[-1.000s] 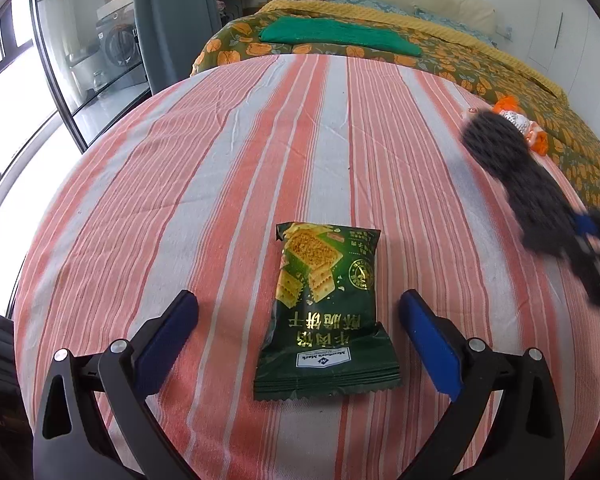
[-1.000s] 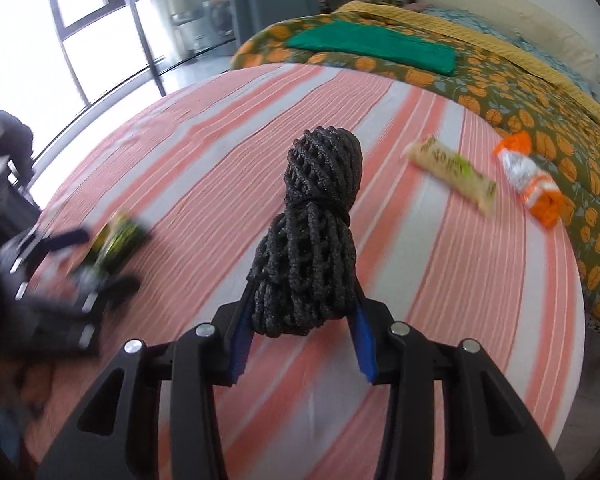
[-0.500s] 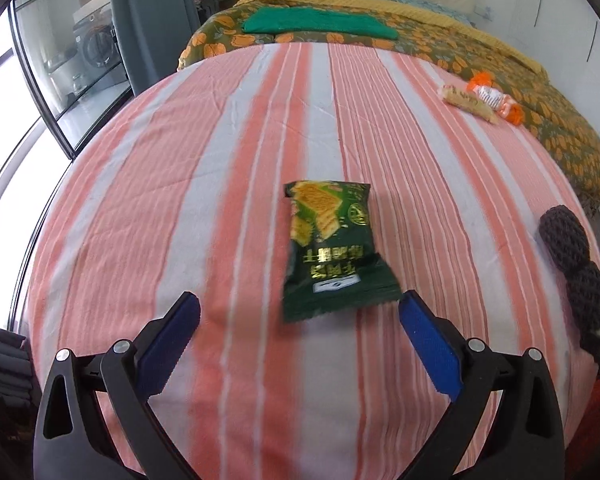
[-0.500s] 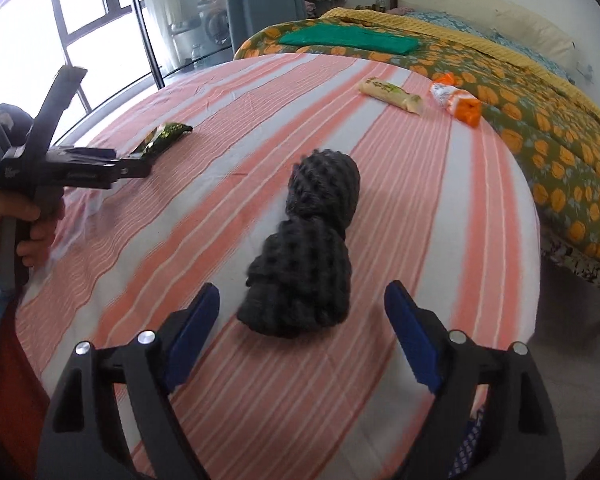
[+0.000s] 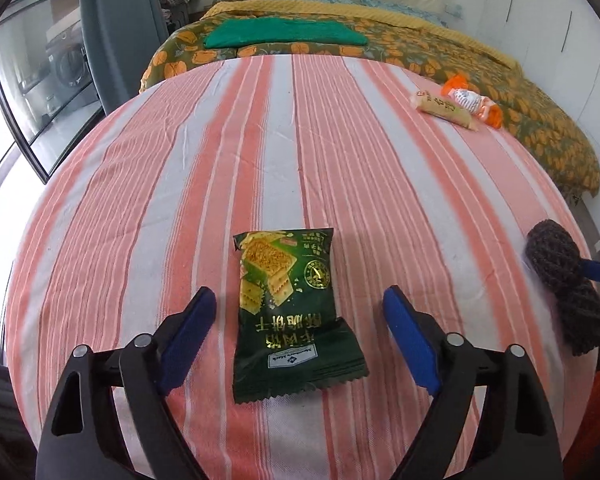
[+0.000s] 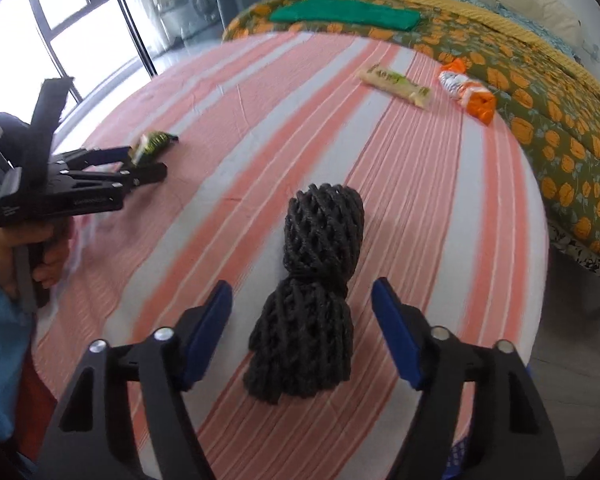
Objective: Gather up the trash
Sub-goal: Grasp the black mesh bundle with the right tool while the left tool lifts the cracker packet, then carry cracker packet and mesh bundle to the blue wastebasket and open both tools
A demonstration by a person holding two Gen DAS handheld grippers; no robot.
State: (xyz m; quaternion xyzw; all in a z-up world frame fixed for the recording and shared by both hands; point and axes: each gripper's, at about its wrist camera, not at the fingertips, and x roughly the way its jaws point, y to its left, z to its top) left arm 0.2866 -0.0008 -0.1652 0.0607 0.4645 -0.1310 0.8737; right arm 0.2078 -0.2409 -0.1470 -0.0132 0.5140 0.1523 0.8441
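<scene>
Right gripper (image 5: 596,272) half behind black net (image 5: 560,280)

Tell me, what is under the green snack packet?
The green snack packet lies flat on the striped cloth. Only that cloth shows around it; whatever is directly beneath the packet is covered and cannot be seen.

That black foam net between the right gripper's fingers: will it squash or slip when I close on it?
The black foam net looks like open mesh bunched at a waist, so it will probably compress a lot before the right gripper bites. It seems light and floppy, so the ends may droop. Its ribbed surface should resist slipping. The jaws, just closing, stand clear of it.
</scene>
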